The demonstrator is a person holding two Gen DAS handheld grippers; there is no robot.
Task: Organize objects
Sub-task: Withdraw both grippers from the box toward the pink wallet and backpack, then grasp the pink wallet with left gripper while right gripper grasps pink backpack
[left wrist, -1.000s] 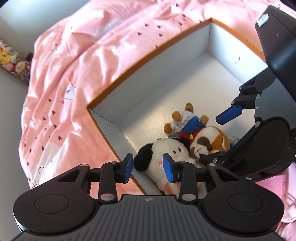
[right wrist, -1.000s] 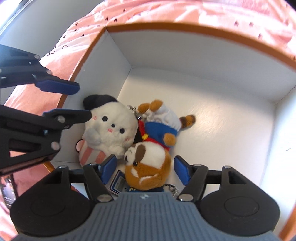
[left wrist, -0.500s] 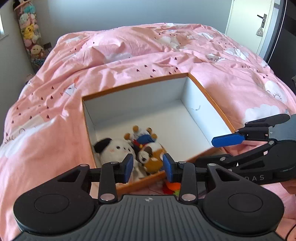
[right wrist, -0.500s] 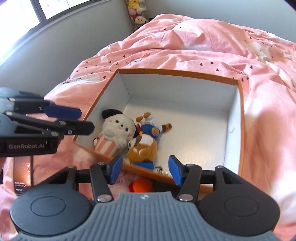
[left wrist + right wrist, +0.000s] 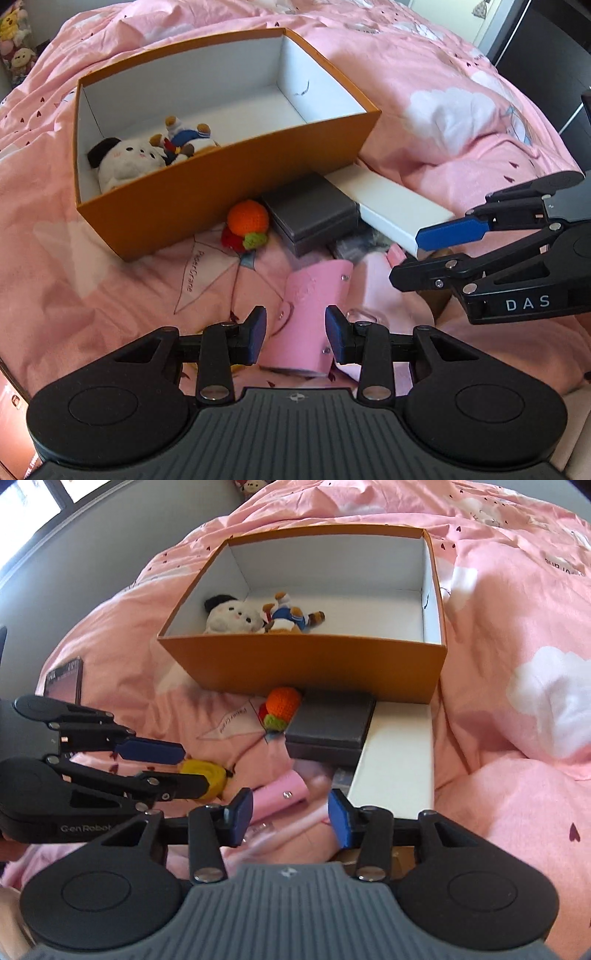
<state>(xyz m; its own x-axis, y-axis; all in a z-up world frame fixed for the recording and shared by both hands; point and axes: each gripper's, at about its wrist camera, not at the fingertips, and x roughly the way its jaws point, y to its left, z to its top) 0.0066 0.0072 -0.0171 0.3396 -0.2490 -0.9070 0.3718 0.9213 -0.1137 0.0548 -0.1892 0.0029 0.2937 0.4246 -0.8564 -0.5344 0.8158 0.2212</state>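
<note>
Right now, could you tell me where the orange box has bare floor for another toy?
The orange box is bare from the dog plush to its right wall. Crowded: its left end, where the white plush lies.

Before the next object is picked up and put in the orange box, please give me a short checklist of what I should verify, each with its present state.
1. Left gripper free to grasp: ok; its jaws stand apart and nothing is pressed between them, the pink case only lies below.
2. Right gripper free to grasp: ok; its jaws have just been closing, but the pads clamp nothing.
3. Orange box has room: ok; the white plush and the dog plush fill only one end.
4. Objects left outside: not ok; the crochet fruit, grey box and white box lie in front.
5. Which object is the next target: cannot tell.
</note>
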